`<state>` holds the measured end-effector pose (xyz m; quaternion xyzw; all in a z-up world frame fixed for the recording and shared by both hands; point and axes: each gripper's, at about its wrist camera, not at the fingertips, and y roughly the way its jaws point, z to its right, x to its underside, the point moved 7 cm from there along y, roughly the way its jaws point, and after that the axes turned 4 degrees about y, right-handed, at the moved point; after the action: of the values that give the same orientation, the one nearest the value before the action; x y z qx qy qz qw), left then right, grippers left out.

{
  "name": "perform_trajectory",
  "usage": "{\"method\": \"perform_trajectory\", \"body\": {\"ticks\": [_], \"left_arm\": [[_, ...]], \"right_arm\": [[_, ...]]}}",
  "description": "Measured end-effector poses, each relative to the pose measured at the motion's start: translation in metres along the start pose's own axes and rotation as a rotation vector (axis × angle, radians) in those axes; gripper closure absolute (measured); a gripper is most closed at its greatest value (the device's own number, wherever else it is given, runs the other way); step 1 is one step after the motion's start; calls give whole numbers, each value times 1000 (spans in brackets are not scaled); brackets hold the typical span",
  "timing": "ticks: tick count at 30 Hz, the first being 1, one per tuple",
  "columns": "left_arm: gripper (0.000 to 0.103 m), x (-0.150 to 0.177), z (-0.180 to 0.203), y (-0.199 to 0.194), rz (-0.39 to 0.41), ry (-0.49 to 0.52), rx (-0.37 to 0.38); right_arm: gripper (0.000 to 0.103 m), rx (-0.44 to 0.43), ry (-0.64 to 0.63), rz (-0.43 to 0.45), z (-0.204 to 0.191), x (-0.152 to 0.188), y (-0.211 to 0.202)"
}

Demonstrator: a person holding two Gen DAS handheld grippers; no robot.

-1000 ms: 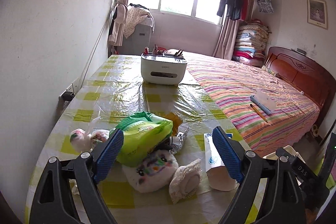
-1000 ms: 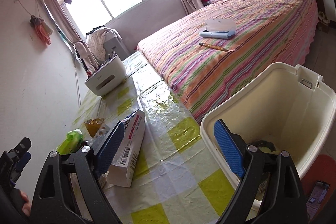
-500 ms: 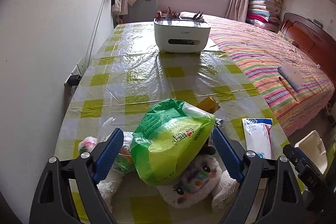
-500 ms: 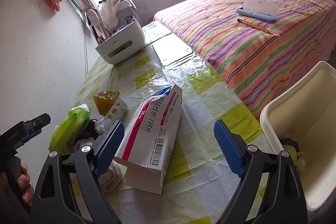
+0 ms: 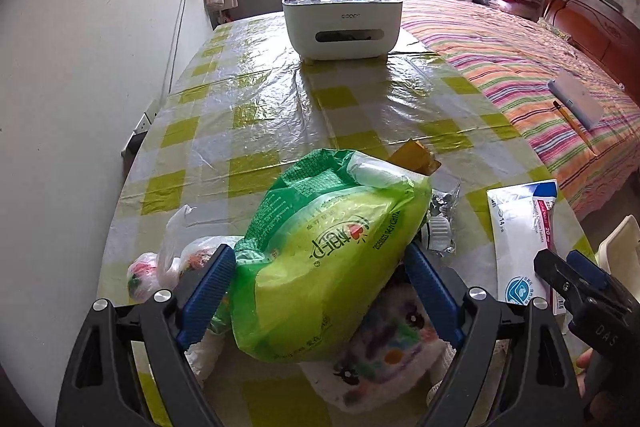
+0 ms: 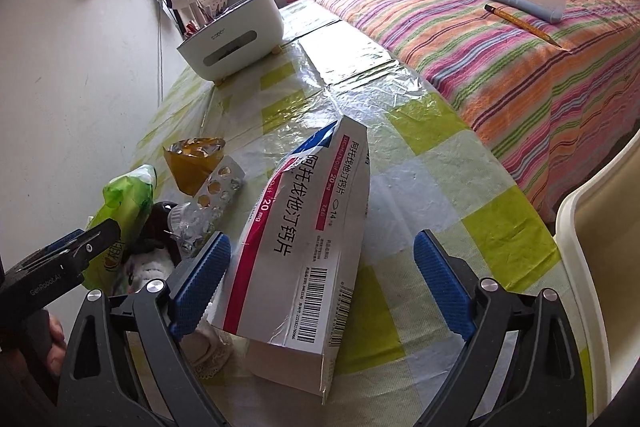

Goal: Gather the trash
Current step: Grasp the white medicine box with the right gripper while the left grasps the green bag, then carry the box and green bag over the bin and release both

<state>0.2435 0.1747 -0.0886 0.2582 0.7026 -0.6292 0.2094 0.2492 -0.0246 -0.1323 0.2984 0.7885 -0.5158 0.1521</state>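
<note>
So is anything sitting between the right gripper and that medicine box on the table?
Nothing visible. The medicine box lies directly ahead of the right gripper, partly between its open fingers, whose jaws have just been opening. The blister pack sits off to the left.

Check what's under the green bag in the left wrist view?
The green bag lies on a white soft toy with coloured patches and overlaps a knotted clear bag beside it. Whatever else sits beneath its middle is covered.
</note>
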Motion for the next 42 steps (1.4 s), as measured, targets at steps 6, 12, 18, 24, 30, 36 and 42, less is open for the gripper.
{"method": "perform_trajectory", "body": {"ticks": [6, 12, 18, 24, 30, 36, 42], "left_arm": [[19, 2, -5, 2, 14, -34, 18], [50, 5, -7, 4, 11, -44, 17], [73, 6, -10, -3, 49, -66, 6], [79, 1, -12, -23, 127, -97, 2], [79, -4, -6, -46, 203, -130, 80], [79, -6, 9, -57, 221, -147, 176], [79, -8, 34, -67, 230, -136, 248]], "right_arm": [[28, -20, -65, -31, -11, 7, 9], [39, -81, -45, -39, -8, 9, 5], [42, -103, -26, 10, 0, 3, -11], [42, -109, 8, 68, 12, -4, -29], [42, -103, 36, 114, 25, -8, -44], [42, -89, 47, 153, 38, -8, -60], [42, -62, 57, 197, 51, -12, -73]]}}
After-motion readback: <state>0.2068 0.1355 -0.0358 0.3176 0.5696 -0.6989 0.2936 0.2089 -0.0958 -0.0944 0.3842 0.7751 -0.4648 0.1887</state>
